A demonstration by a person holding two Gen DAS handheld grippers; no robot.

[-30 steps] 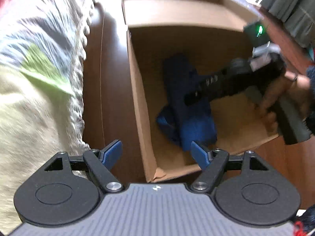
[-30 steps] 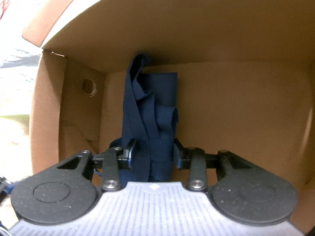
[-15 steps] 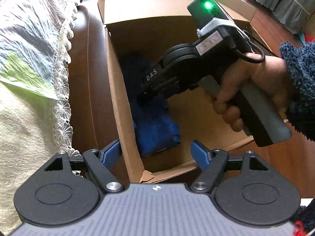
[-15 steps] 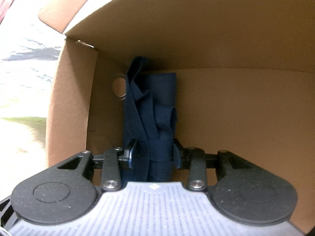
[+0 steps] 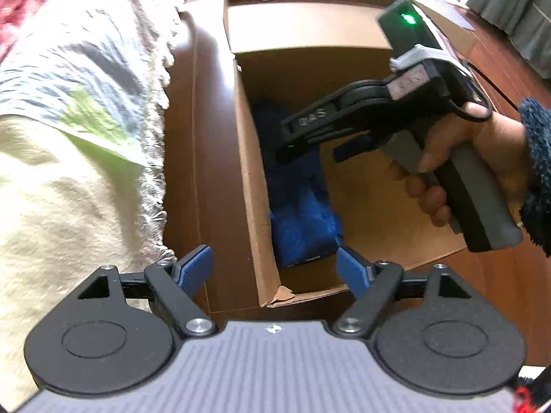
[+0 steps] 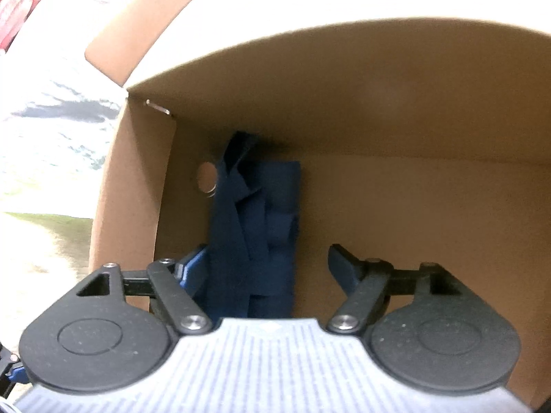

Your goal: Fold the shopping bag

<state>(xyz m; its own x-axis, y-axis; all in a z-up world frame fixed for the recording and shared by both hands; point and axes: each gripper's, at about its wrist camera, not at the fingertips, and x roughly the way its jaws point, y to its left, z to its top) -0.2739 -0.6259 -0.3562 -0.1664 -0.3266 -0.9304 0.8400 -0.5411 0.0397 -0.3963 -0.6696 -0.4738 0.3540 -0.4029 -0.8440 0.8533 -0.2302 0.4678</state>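
A folded dark blue shopping bag (image 5: pixel 299 206) lies in an open cardboard box (image 5: pixel 251 172), along its left wall. A hand holds my right gripper (image 5: pixel 313 148) over the bag inside the box. In the right wrist view the right gripper (image 6: pixel 267 268) is open. The bag (image 6: pixel 255 223) lies flat between its fingers, nearer the left one, and runs to the far wall of the box (image 6: pixel 413 206). My left gripper (image 5: pixel 275 268) is open and holds nothing. It hovers over the box's near left corner.
The box stands on a dark wooden table (image 5: pixel 206 137). A pale patterned cloth with a lace fringe (image 5: pixel 69 137) covers the surface to the left. A hand in a dark fuzzy sleeve (image 5: pixel 465 158) grips the right tool. Grey curtains (image 5: pixel 516 7) hang at the far right.
The right gripper has opened and let go of the bag, which now lies on the box floor. It has drawn back a little. The left gripper stays open.
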